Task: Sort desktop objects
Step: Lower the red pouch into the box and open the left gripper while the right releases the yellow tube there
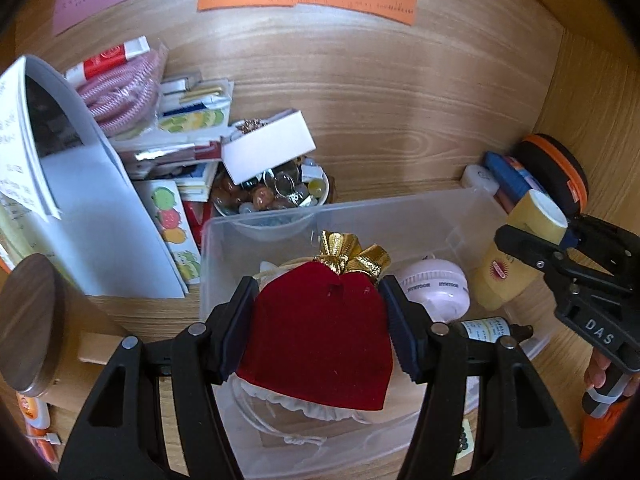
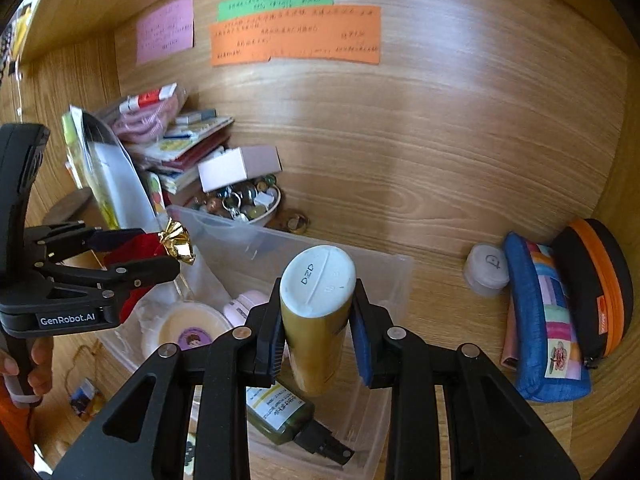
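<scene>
A: Jaws, left wrist view? Left gripper (image 1: 320, 320) clamps red pouch (image 1: 320, 340) over clear bin (image 1: 280, 220).
B: Right wrist view: right gripper (image 2: 316, 332) jaws pinch gold bottle (image 2: 316, 320) above same bin, on bench (image 2: 440, 240).

Left wrist view: close, angled down over the clear bin (image 1: 440, 216), facing the wooden back wall (image 1: 380, 92). Right wrist view: same heading, set further right, also close above the bin. Shared: bin, orange note (image 2: 296, 36), trinket bowl (image 2: 256, 208), each other's gripper at frame edge.
</scene>
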Motion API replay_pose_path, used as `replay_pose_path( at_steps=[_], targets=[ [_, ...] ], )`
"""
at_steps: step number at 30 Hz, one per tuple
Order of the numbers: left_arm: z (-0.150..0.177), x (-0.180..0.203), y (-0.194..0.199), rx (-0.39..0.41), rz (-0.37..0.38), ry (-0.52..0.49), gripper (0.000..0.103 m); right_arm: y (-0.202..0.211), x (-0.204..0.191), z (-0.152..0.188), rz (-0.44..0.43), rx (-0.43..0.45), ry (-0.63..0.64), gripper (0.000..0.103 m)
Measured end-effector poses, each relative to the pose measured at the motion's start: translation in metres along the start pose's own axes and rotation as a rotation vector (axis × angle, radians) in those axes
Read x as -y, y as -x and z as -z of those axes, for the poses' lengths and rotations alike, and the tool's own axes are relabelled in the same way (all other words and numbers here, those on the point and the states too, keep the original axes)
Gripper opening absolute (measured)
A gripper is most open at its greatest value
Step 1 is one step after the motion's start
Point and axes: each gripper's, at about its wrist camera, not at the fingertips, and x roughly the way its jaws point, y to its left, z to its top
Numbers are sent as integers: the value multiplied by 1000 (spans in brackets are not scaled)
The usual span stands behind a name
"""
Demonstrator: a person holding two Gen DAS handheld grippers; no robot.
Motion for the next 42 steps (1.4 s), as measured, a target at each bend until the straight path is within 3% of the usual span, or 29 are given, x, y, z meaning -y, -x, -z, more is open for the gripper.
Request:
replay_pose_path(
  at_steps=[11,29,36,42],
  targets=[
    [6,1,-17,-46,14,-9,61,-27,-1,9,14,-54,10,26],
    [6,-1,-15,-22,-28,-7,73,-35,1,10,9,-55,-2,26],
    [6,-1,-15,-19,-30,-5,73,-32,1,10,25,-34,-13,48],
    [6,-1,-14,-23,-42,-6,74,-25,1,7,39,-6,-15,57]
  ],
)
